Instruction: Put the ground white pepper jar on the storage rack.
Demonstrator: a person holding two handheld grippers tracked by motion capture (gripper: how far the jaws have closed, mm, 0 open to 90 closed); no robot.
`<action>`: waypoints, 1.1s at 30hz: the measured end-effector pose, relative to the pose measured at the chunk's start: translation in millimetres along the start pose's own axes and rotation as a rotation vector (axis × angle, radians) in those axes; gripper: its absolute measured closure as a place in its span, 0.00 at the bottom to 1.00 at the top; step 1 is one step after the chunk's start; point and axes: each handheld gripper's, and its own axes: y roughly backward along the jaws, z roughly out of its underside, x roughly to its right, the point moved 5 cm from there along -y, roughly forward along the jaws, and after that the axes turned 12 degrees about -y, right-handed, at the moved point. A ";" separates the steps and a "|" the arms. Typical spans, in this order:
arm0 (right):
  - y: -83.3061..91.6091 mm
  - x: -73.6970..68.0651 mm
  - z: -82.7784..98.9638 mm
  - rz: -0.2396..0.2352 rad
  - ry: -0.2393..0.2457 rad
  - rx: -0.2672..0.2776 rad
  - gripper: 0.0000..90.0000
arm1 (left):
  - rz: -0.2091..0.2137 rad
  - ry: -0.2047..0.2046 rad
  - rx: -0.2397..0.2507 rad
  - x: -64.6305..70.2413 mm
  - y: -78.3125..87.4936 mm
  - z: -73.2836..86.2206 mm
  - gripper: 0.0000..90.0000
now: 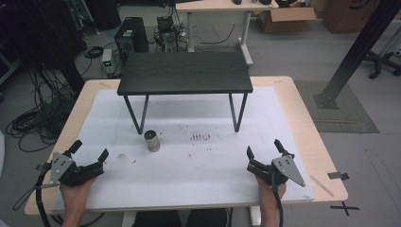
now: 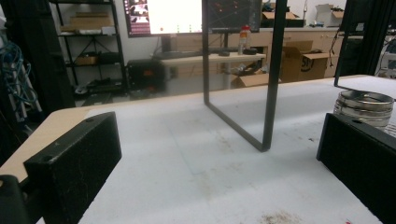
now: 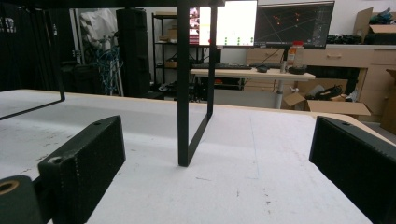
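A small metal cylinder (image 1: 152,140) stands upright on the white mat (image 1: 198,165), just in front of the left legs of a black raised shelf (image 1: 185,72). My left gripper (image 1: 89,151) rests near the mat's front left corner, open and empty, with the cylinder to its right and farther off. In the left gripper view the cylinder (image 2: 365,108) shows behind the right jaw, and the shelf's left leg frame (image 2: 270,93) rises ahead. My right gripper (image 1: 264,149) sits open and empty near the front right. Its view looks at the shelf's right leg frame (image 3: 183,93).
The shelf stands on thin black legs over the back half of the mat, leaving a low gap beneath. Dark smudges (image 1: 200,137) mark the mat's middle. The wooden table edge (image 1: 331,161) borders the mat. Cables, boxes and a desk lie on the floor beyond.
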 end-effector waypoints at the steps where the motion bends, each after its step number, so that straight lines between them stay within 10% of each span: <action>1: 0.0 0.0 0.0 0.000 0.000 0.000 0.03 | 0.000 -0.001 0.000 0.0 0.0 0.0 0.00; 33: -0.1 0.1 -0.1 -0.001 -0.001 0.000 0.03 | 0.013 -0.033 -0.008 2.3 -7.1 -6.5 0.00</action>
